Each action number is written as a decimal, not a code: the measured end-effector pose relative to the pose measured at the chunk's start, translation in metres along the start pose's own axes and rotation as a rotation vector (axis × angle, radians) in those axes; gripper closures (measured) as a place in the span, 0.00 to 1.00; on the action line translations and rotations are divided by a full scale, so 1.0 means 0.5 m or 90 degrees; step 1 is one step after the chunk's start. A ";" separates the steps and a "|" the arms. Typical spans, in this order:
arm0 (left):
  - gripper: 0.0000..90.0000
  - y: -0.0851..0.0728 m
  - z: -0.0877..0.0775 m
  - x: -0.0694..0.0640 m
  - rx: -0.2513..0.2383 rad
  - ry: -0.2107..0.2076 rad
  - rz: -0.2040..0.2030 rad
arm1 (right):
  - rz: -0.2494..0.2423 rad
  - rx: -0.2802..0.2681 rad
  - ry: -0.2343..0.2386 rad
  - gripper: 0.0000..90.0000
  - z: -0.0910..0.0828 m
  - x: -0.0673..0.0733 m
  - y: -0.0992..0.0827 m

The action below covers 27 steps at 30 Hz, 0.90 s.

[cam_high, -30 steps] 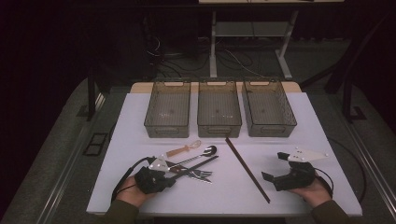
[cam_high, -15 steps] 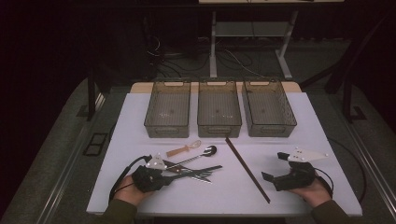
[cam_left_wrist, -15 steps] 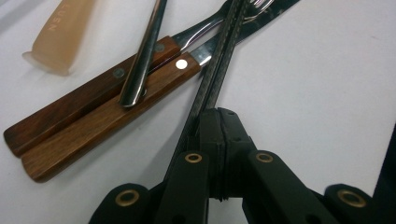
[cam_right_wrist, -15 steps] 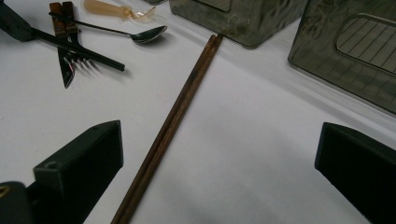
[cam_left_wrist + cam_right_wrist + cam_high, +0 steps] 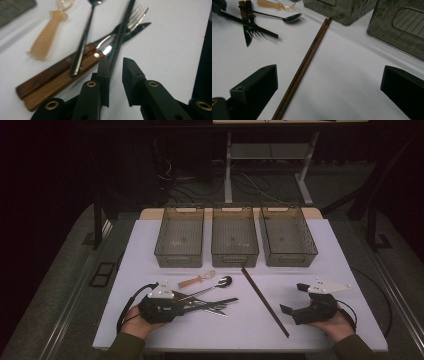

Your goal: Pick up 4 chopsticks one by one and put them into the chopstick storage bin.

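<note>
On the white tabletop [image 5: 150,250], your left gripper [image 5: 116,82] sits at the near-left edge of a small pile of cutlery. Its jaws have just been opening and now stand a narrow gap apart. A long black utensil [image 5: 120,37] runs alongside the inner face of one jaw; the pads do not press on it. Just beside it lie two wooden-handled knives [image 5: 57,75], a fork [image 5: 136,16] and a metal spoon [image 5: 83,42] that crosses the knife handles. A pale plastic spoon [image 5: 47,35] lies apart from the pile, on its far side.

Your right gripper [image 5: 295,297] rests near the right edge of the tabletop, jaws wide apart and holding nothing. A pair of brown chopsticks [image 5: 307,62] lies flat between the two grippers, running diagonally from the bins towards you. Three clear bins [image 5: 235,237] stand in a row at the far side.
</note>
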State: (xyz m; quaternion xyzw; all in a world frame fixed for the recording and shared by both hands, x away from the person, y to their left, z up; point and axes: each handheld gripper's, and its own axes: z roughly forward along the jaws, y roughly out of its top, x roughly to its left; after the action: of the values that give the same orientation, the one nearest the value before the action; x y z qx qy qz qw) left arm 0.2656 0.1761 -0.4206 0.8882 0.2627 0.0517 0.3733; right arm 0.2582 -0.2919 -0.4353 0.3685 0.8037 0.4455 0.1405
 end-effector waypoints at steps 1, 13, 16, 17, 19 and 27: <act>0.84 -0.001 -0.001 0.004 -0.002 -0.003 -0.001 | 0.000 0.000 0.000 0.01 0.000 0.000 0.000; 0.88 -0.002 0.017 0.011 0.005 -0.017 0.032 | -0.001 0.001 0.001 0.01 0.001 0.000 0.000; 0.90 -0.003 0.021 0.012 0.007 -0.017 0.040 | 0.000 0.001 0.001 0.01 0.001 0.000 0.000; 0.90 -0.003 0.023 0.012 0.008 -0.017 0.041 | -0.001 0.001 0.001 0.01 0.001 0.000 0.000; 0.90 -0.002 0.026 0.013 0.017 -0.018 0.045 | -0.001 0.001 0.001 0.01 0.001 0.000 0.000; 0.92 -0.002 0.034 0.010 0.025 -0.021 0.054 | -0.001 0.001 0.001 0.01 0.001 0.000 0.000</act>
State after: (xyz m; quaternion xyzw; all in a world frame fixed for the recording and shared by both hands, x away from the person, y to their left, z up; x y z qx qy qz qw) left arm 0.2745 0.1684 -0.4340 0.9063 0.2196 0.0477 0.3579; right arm 0.2586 -0.2917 -0.4357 0.3674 0.8046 0.4450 0.1400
